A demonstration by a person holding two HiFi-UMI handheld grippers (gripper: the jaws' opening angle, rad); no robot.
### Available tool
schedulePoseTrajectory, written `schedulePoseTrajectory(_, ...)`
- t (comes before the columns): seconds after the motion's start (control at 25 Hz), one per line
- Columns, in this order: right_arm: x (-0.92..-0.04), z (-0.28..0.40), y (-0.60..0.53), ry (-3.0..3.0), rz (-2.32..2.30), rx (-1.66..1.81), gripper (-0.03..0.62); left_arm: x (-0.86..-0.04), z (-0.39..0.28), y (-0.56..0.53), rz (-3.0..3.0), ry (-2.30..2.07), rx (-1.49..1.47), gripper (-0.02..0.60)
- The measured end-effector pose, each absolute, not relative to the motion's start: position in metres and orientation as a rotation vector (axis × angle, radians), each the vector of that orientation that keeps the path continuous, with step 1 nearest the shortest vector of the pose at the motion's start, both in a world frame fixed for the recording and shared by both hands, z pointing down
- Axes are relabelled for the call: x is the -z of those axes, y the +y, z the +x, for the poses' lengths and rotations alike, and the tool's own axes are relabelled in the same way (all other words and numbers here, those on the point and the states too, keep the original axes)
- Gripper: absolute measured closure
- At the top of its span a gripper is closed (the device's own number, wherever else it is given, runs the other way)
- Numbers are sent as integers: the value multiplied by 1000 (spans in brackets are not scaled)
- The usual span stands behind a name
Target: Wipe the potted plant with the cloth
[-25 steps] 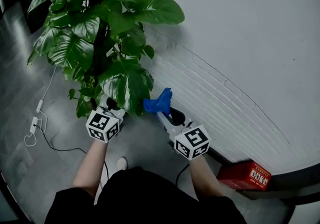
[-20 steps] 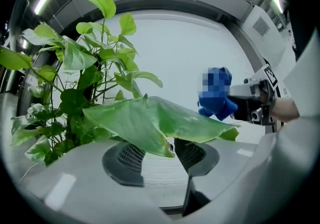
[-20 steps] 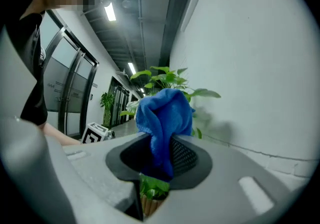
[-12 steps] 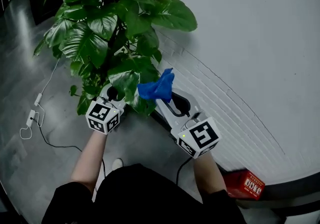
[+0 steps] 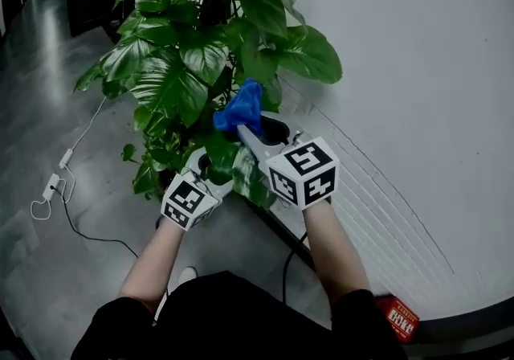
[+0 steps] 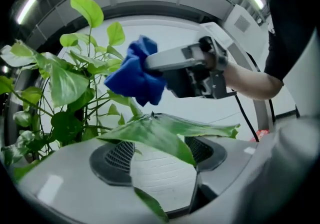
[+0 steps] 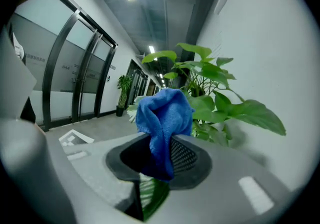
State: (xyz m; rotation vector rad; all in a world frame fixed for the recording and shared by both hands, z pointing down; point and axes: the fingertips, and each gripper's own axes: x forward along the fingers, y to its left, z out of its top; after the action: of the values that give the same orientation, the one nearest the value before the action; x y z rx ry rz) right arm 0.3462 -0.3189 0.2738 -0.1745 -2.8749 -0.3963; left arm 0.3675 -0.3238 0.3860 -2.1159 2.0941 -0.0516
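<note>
Head view, glossy green plant (image 5: 201,53), bunched blue cloth (image 5: 239,109)

The soft blue cloth (image 5: 239,109) looks matt and nappy. The green potted plant (image 5: 193,61) has smooth, waxy-glossy leaves. The right gripper (image 7: 160,160) has a smooth matt grey plastic shell and black grid-textured pads (image 7: 187,158). The grey floor (image 5: 48,270) gleams.

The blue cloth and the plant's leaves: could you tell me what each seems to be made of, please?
The cloth looks like microfibre or a similar soft textile: matte, with a fine fuzzy pile, and it bunches into limp folds. The leaves look like living foliage, glossy and waxy, with pale streaks and veins; a good artificial plant cannot be ruled out.
</note>
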Motion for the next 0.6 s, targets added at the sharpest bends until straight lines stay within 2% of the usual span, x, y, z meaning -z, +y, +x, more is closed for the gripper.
schedulePoseTrajectory(0.24,-316,315,-318,-2679,-145,502,491,-394,385,-327,-2174,1961,165,222)
schedulePoseTrajectory(0.6,-324,324,-309,-2646,-140,637,491,-396,377,-331,-2198,1962,147,206)
